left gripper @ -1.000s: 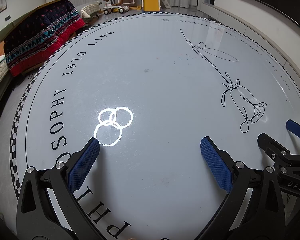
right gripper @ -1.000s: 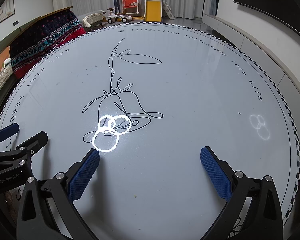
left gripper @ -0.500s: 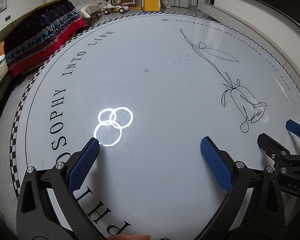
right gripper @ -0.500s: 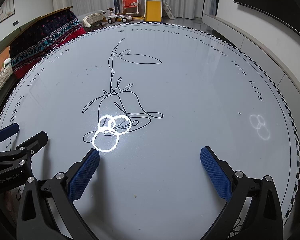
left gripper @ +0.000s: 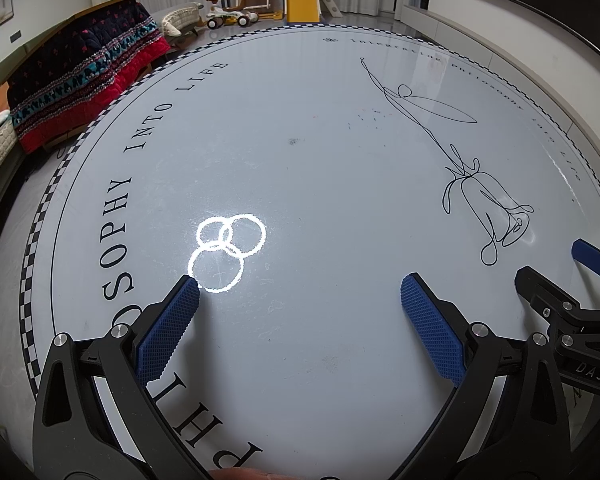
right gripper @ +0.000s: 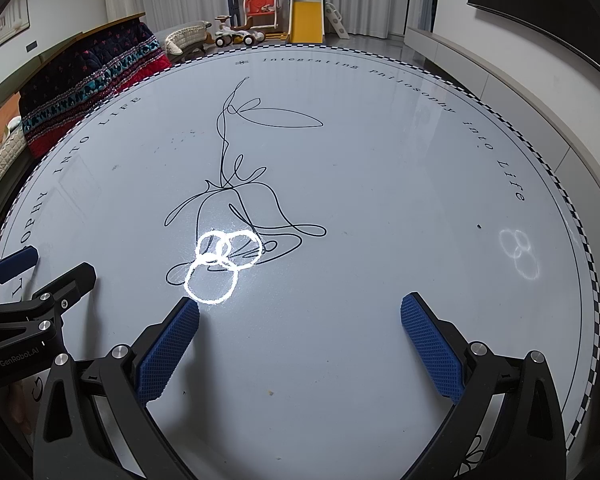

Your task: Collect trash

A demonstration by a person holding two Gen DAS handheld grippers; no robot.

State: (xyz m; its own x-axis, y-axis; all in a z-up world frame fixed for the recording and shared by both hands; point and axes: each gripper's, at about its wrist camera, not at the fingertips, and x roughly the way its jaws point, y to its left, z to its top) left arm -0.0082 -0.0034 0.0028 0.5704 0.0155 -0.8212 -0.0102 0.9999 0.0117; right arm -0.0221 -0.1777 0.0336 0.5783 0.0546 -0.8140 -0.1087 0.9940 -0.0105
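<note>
Pale and crumb-sized, the only candidate piece of trash [right gripper: 269, 392] lay on the glossy white table [right gripper: 380, 184], and at this size it could equally have been a fleck or stain. It sat between the two fingers of the right gripper [right gripper: 299, 346], slightly toward the camera from the fingertips and a little nearer the left-hand pad [right gripper: 168, 354] than the right-hand one. It was too small to show any long axis, so no approach direction was favoured.

The right gripper stood spread wide and held nothing. The left gripper [left gripper: 299, 326] was likewise spread and empty. In its own view no loose item appeared between or ahead of its pads [left gripper: 168, 332], only faint smudges on the surface. It sat just beside the right gripper, on that gripper's left.

Judgement: the right gripper was clearly the nearer tool. A pick would call for drawing it slightly back, lowering it and closing over the speck. No larger litter was visible on the table in either view.
</note>
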